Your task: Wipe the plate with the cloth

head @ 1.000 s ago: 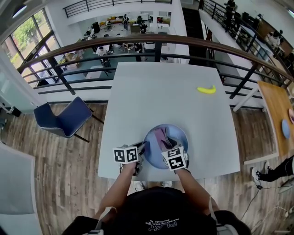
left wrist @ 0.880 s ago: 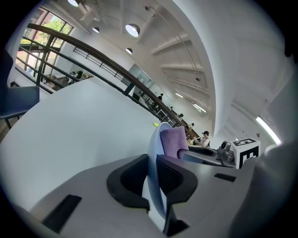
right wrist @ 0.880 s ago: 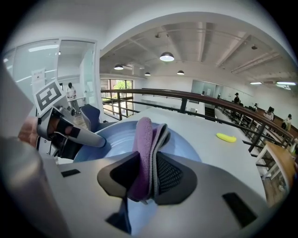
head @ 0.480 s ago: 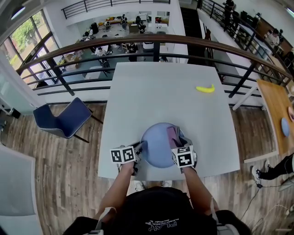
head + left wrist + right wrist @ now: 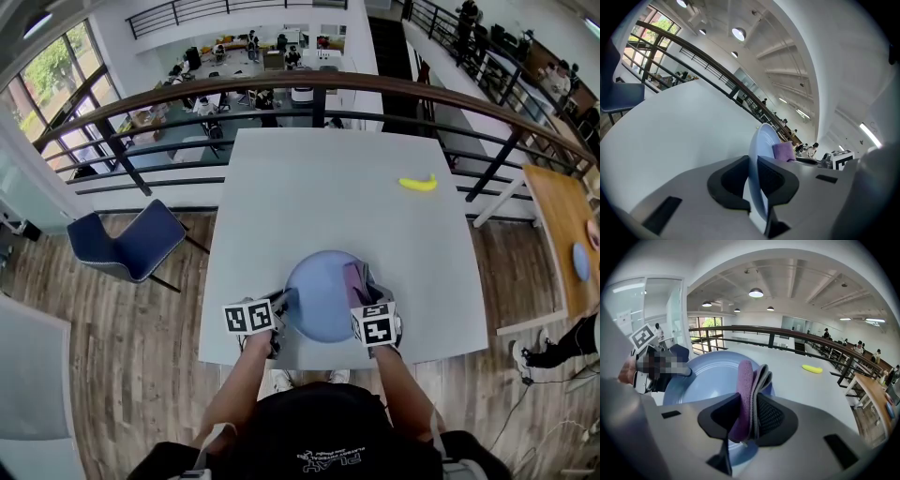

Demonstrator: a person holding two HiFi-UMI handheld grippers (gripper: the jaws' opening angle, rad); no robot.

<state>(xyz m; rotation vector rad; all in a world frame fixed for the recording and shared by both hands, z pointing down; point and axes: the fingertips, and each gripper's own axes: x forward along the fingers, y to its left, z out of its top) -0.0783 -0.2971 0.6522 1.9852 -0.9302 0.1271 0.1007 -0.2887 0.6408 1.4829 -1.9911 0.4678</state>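
A light blue plate (image 5: 319, 298) lies near the front edge of the white table (image 5: 328, 187). My left gripper (image 5: 284, 302) is at the plate's left rim; in the left gripper view its jaws (image 5: 753, 176) are shut on the thin rim of the plate (image 5: 761, 140). My right gripper (image 5: 367, 292) sits at the plate's right side, shut on a folded purple and grey cloth (image 5: 356, 277). In the right gripper view the cloth (image 5: 747, 380) stands up between the pads over the plate (image 5: 708, 376). The purple cloth (image 5: 783, 151) also shows past the plate in the left gripper view.
A yellow banana (image 5: 418, 183) lies on the table at the far right, also seen as the banana (image 5: 813, 368) in the right gripper view. A railing (image 5: 309, 89) runs behind the table. A blue chair (image 5: 136, 244) stands on the left and a wooden table (image 5: 562, 234) on the right.
My right gripper has carried the cloth from the middle of the plate to its right side. The left gripper has kept its hold on the left rim.
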